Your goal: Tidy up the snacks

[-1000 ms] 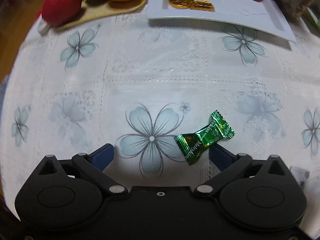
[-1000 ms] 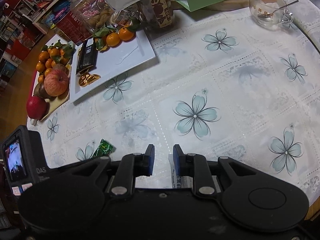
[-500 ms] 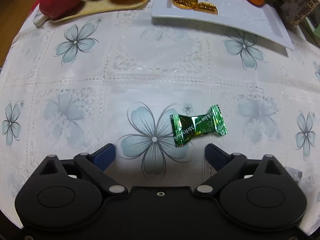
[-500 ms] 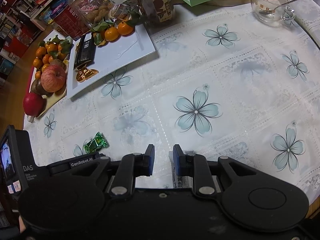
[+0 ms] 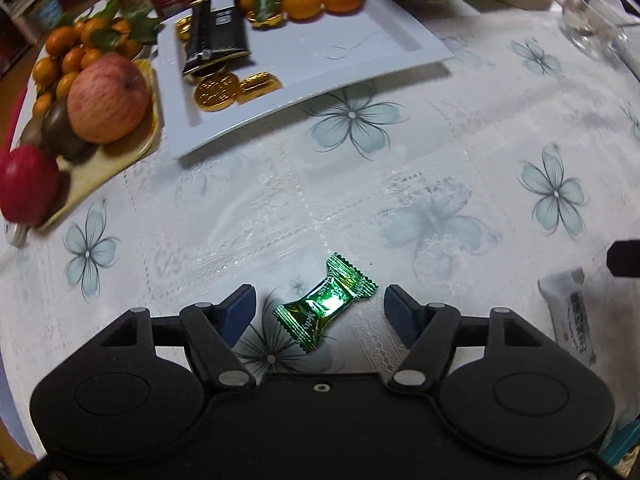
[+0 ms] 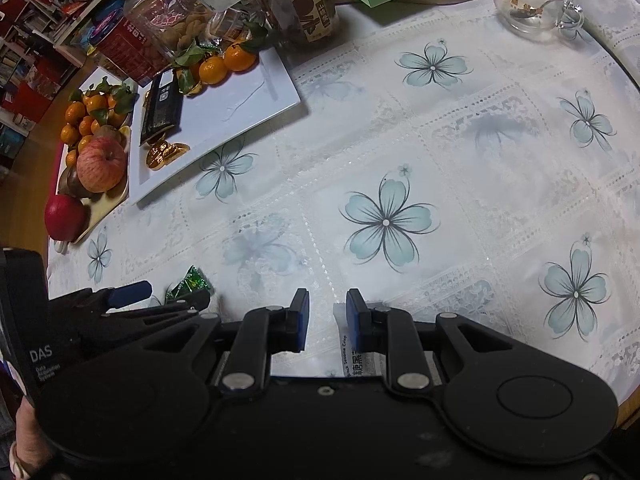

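The left tool [image 5: 318,310] has swung round and its jaws are closing around the green candy [image 5: 326,304], not yet touching it. The candy lies on the table [image 5: 280,208], with the white tray [image 5: 304,60] at 12 o'clock. The right tool [image 6: 327,320] stays clenched, grasping nothing. Pickup looks next.

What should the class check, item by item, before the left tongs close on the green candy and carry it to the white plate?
1. Green candy lies between the left tongs, whose jaws are closing: ok.
2. Pads pressing the wrapper: not ok, gaps show on both sides.
3. Candy lies flat on the tablecloth, nothing on top of it: ok.
4. White plate has bare space beside the gold coins: ok.
5. Right tongs stand clear of the candy, narrowed over a white packet: ok.
6. Whether the right tongs actually grip that packet: cannot tell.
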A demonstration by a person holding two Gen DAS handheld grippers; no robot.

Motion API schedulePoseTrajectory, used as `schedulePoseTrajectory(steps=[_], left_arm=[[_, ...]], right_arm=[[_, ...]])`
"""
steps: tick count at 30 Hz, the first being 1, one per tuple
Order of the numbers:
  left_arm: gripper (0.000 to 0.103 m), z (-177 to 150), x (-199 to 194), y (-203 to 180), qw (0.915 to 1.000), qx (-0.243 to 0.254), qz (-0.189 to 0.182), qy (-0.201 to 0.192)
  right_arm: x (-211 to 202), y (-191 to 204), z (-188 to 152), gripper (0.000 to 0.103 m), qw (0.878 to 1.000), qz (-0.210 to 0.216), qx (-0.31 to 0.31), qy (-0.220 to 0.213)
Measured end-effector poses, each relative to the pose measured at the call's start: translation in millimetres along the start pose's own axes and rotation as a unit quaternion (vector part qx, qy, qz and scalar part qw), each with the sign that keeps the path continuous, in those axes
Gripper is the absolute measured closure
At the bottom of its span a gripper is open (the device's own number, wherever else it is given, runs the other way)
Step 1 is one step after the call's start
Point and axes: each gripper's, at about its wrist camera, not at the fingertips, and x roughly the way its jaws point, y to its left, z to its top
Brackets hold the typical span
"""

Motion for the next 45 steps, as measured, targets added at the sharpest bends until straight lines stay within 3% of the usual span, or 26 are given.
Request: schedulePoseTrajectory(steps=[2, 6, 12, 16, 21, 30, 36, 39, 45], left_arm=[[0.032, 1, 5, -2, 0.9999, 0.013, 0.007, 0.003], [0.042, 7, 18, 5, 0.9998, 0.001, 0.001, 0.02], [0.079, 1, 14, 12, 0.9972, -0.039, -0.054, 0.034], [0.079, -10, 6, 15, 0.9929, -0.095, -0.062, 0.034], [0.079, -36, -16, 11, 0.9785, -0.184, -0.08, 0.047], [0.079, -106, -98, -29, 0.9767, -0.208, -0.054, 0.004], [0.079, -152, -139, -56, 0.9743, -0.221, -0.026, -0.032], [0.079, -174, -151, -65, 0.9704, -0.236, -0.034, -0.038], [0.079, -207, -156, -77, 0.9665, -0.249, -0.049, -0.036]], right_arm=[[1, -1, 1, 0.08, 1.0, 0.0, 0.002, 0.002], [0, 0, 1, 0.08, 1.0, 0.001, 0.001, 0.002], [2, 0, 3, 0.08, 1.0, 0.0, 0.0, 0.006], [1, 0, 2, 0.08, 1.0, 0.003, -0.002, 0.01], [-4, -1, -2, 0.08, 1.0, 0.008, -0.018, 0.007], [-27, -8, -22, 0.081, 0.997, 0.029, -0.065, -0.017], [-66, -23, -64, 0.082, 0.993, 0.07, -0.087, -0.039], [-90, -40, -102, 0.083, 0.991, 0.083, -0.088, -0.059], [-118, -71, -165, 0.086, 0.988, 0.125, -0.078, -0.04]])
